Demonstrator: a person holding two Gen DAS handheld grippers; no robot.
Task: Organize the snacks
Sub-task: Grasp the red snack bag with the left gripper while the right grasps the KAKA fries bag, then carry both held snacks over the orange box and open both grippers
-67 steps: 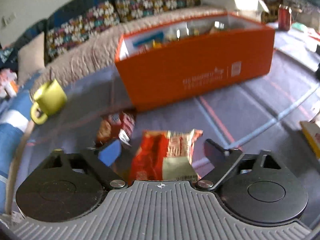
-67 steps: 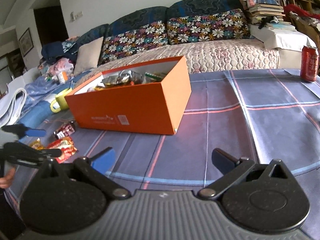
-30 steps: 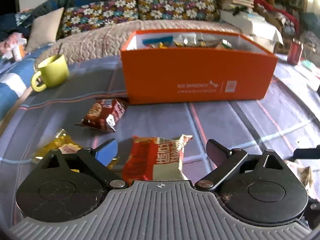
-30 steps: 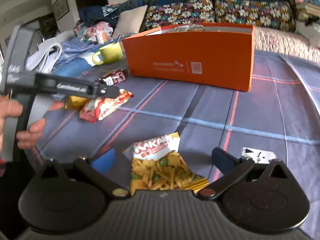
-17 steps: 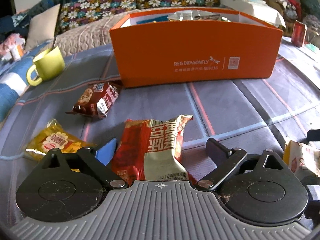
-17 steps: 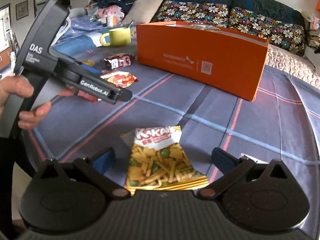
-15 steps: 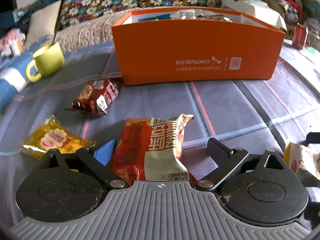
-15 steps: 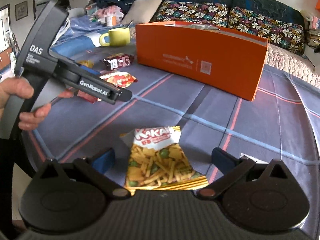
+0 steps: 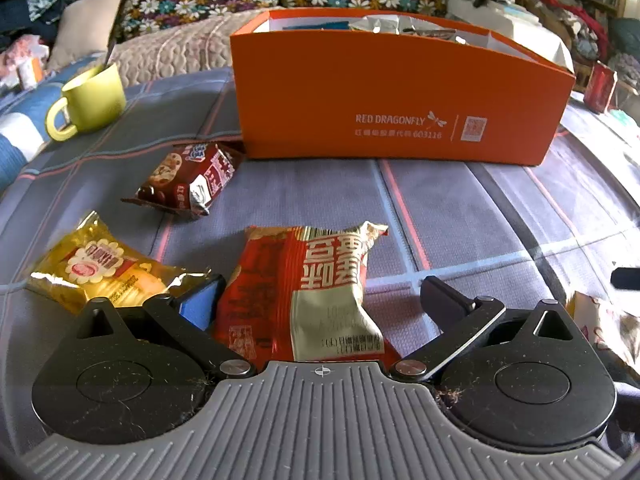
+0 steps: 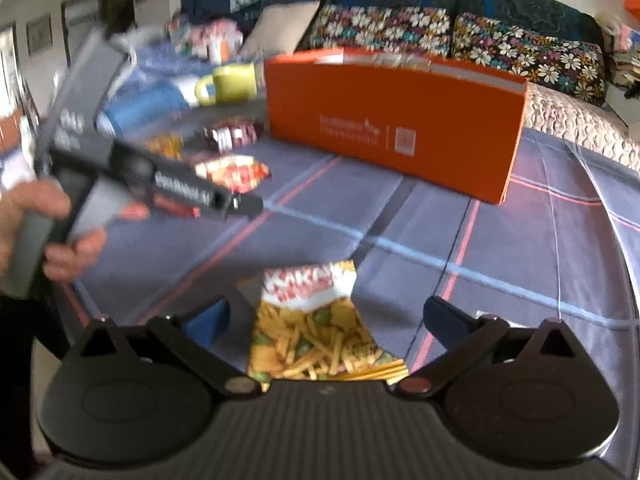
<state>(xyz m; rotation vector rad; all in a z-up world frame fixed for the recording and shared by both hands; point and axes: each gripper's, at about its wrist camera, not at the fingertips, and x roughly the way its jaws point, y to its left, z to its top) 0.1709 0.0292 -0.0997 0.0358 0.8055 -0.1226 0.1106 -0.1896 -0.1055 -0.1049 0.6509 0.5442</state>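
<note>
Your left claw (image 9: 320, 300) had its jaws spread wide, just been opening further, with the red snack packet (image 9: 304, 288) lying between them on the tabletop (image 9: 460, 216), not gripped. Right claw (image 10: 324, 316) was open too, straddling the KAKA chips packet (image 10: 316, 328), pads clear of it. Ahead of the left claw sat the orange box (image 9: 400, 104), already with some packets inside. Left of that claw lay the yellow packet (image 9: 100, 276), just beside the blue fingertip, and the brown cookie packet (image 9: 188, 180) farther ahead, near the box corner. Green mug (image 9: 92, 100) off to the far left. So the task looked partly done: four loose packets in view were left to go in, both claws seemingly poised to grasp next.
</note>
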